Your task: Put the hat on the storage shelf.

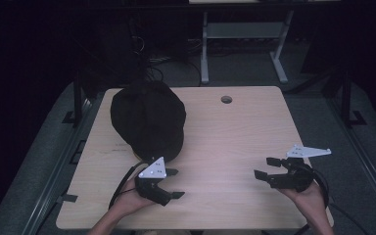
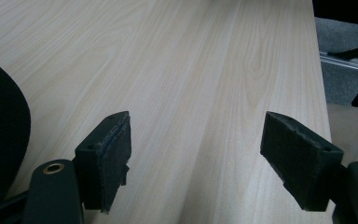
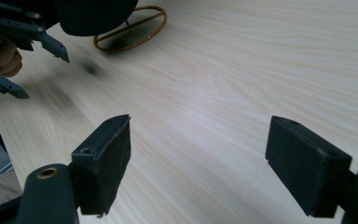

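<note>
**A:** Where are your hands sitting?

**B:** Your left gripper (image 1: 172, 183) is down at 7 o'clock on the table (image 1: 235, 142), jaws spread wide with nothing between them. Your right gripper (image 1: 267, 167) sits at 4 o'clock, also released and pointing left.

**A:** And the black hat (image 1: 148, 117)?

**B:** Around 10 o'clock, just beyond your left gripper. A gold wire ring (image 3: 130, 28) shows beside it.

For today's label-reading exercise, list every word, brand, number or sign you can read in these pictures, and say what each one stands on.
None: no readable text in any view.
The black cap shows no logo or lettering.
The wooden table is plain grain.
The left claw and right claw carry no legible marks; their grey plates show only small holes.
</note>
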